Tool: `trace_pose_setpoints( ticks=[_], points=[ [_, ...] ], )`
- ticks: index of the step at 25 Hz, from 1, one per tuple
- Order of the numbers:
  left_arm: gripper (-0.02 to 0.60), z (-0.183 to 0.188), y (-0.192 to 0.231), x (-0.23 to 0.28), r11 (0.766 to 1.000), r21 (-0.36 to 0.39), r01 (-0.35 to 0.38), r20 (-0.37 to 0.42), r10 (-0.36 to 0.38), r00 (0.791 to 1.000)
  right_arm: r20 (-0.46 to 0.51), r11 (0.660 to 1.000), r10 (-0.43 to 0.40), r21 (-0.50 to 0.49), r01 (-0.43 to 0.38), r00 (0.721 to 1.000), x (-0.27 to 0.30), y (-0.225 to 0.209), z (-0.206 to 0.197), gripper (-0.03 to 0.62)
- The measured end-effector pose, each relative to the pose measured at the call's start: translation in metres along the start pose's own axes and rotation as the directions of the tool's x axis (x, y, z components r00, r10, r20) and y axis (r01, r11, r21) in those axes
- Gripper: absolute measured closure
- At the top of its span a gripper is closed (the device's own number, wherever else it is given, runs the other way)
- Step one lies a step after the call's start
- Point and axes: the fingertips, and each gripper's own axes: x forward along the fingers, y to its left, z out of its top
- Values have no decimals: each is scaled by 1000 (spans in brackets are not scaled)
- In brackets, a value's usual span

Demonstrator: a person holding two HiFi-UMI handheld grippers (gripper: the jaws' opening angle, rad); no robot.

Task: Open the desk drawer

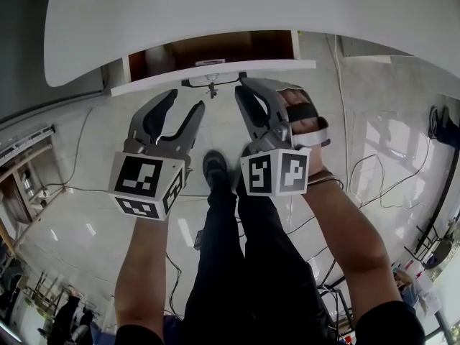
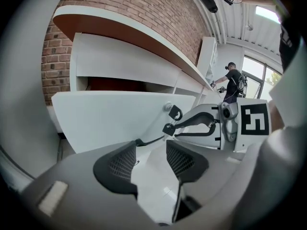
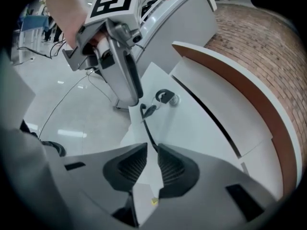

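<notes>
While the drawer already stands a little proud of the desk at the upper centre of the head view, the right gripper has its jaws only a sliver apart. The thin black handle runs just into the gap — no firm pinch that I can see. Pull now and it may slide off the handle's end, leaving the drawer half out. Left gripper hangs wide and empty just below the drawer front — drift upward and it could knock the dangling key or nudge the drawer back in.
</notes>
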Motion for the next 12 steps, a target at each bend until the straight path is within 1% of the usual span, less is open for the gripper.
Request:
trace_pose_setpoints(
  ticks=[5, 8, 9, 10, 12],
  points=[
    [374, 2, -1, 4, 1000, 4, -3, 2, 3, 1000, 85, 999, -11, 38, 8, 996, -7, -9, 19, 520],
    [374, -6, 7, -4, 999, -12, -39, -10, 39, 999, 122, 997, 18, 71, -26, 992, -6, -9, 35, 495],
    [374, -10, 11, -8, 998, -22, -55, -16, 55, 998, 109, 998, 36, 54, -42, 993, -2, -6, 36, 481],
    [374, -14, 17, -12, 997, -33, -70, -21, 69, 997, 82, 998, 58, 18, -60, 995, 4, 0, 33, 477],
    [374, -21, 26, -16, 995, -52, -90, -28, 89, 996, 17, 993, 84, -82, -82, 996, 17, 12, 23, 473]
  ],
)
